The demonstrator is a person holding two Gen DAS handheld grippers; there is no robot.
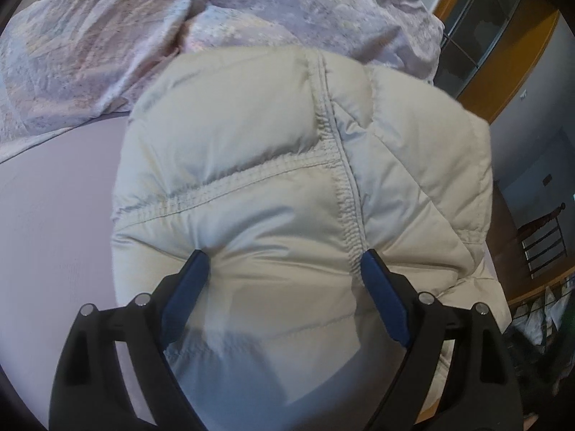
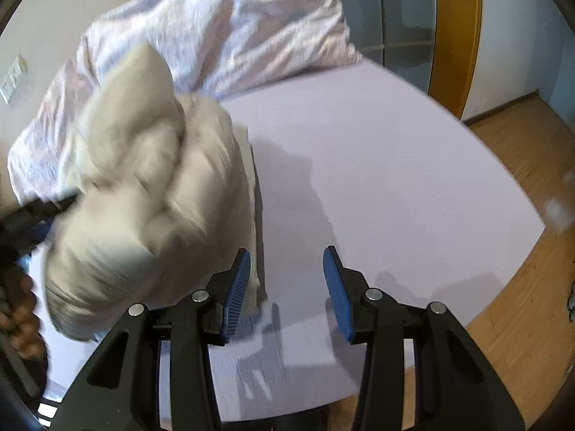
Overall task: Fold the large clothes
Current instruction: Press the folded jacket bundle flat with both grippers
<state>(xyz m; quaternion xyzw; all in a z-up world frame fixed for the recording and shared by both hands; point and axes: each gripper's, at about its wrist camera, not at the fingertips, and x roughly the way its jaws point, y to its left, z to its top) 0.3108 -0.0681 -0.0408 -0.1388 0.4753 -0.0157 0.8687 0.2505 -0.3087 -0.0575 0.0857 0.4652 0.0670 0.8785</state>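
Note:
A puffy beige jacket [image 1: 251,143], bundled thick, fills the left wrist view and lies on the lilac bed sheet [image 1: 54,215]. My left gripper [image 1: 284,256] has its jaws wide around a fat fold of it, and the blue pads [image 1: 194,273] dent the fabric on both sides. In the right wrist view the jacket [image 2: 143,197] is a blurred heap at the left, with the left gripper [image 2: 39,215] at its left edge. My right gripper [image 2: 287,255] stands open over bare sheet [image 2: 395,179], just right of the jacket, with nothing between its fingers.
A crumpled pale quilt [image 2: 233,36] lies at the head of the bed behind the jacket. The bed's right and near edges drop to a wooden floor [image 2: 521,287]. An orange-framed glass door [image 2: 456,36] stands beyond. A person's hand [image 2: 21,323] shows at the lower left.

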